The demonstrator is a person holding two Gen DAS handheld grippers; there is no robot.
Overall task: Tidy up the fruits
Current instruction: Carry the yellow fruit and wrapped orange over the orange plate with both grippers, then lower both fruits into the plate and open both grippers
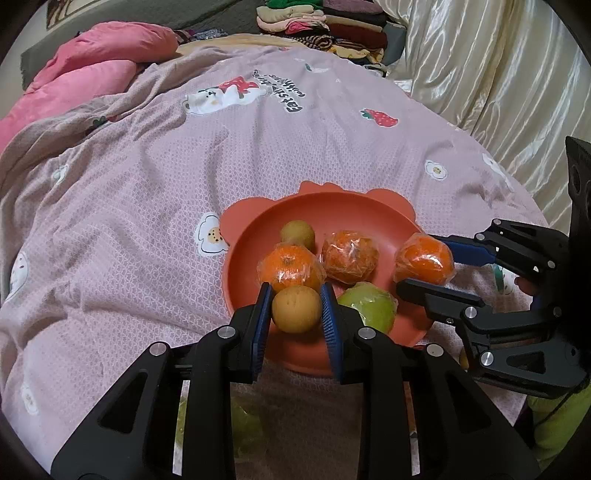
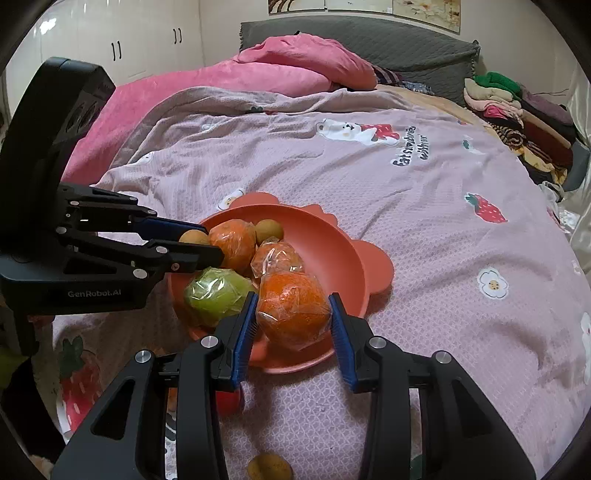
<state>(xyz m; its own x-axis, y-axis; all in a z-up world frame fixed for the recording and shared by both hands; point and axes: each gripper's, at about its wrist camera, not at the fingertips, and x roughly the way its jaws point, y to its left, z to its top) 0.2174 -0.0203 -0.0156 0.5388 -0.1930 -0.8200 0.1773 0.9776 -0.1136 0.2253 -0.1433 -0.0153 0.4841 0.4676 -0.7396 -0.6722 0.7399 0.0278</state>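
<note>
An orange flower-rimmed plate (image 1: 347, 210) (image 2: 343, 266) lies on the bed. In it are a small tan fruit (image 1: 297, 233) (image 2: 269, 230), two plastic-wrapped oranges (image 1: 290, 266) (image 1: 350, 256) and a wrapped green apple (image 1: 369, 304) (image 2: 218, 295). My left gripper (image 1: 296, 308) (image 2: 207, 245) is shut on a small tan fruit (image 1: 296, 308) over the plate's near side. My right gripper (image 2: 293, 319) (image 1: 424, 264) is shut on a wrapped orange (image 2: 293, 314) (image 1: 424, 264) just above the plate's edge.
A pink patterned blanket (image 1: 258, 155) covers the bed. A red fruit (image 2: 229, 400) and a tan fruit (image 2: 269, 467) lie on the blanket under my right gripper. Greenish fruit (image 1: 243, 428) lies under my left gripper. Folded clothes (image 1: 325, 26) and a satin curtain (image 1: 480, 74) stand beyond.
</note>
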